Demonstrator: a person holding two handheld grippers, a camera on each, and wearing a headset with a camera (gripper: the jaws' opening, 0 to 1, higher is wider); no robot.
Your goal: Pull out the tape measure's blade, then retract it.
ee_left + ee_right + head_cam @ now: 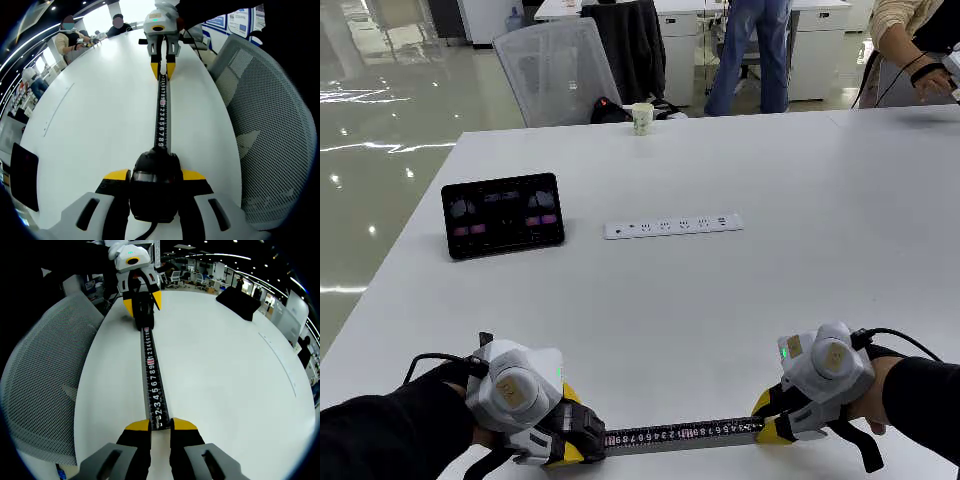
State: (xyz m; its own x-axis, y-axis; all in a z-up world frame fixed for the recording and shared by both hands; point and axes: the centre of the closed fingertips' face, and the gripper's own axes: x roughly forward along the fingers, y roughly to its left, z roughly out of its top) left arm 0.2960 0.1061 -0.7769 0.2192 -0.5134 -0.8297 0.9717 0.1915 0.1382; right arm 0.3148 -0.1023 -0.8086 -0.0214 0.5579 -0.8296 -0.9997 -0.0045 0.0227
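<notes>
Biggest thing first: the white table is smooth and a bit glossy, so nothing on it will brake a case that gets loose. There's a grey mesh chair right off the near edge, where I reckon a dropped tape would end up. Further out and well clear of the work are a dark flat tablet, a long white power strip and a little paper cup, so I'm not worried about those. Now the work itself, all along the near edge. My left gripper has its yellow-tipped jaws clamped around the tape measure's case, a rounded black lump that looks like slick plastic, which is my main worry: a curved shell between two flat pads could twist or pop out if I pull off-axis. My right gripper has its jaws narrowed onto the very end of the blade, a thin black strip with white numerals and a red mark, stretched straight between the two grippers and low over the tabletop. I can't tell if it's actually touching. If that pinch slips, I'd expect the spring to whip the blade back into the case, and any sideways drift would probably kink it, thin as it looks.
</notes>
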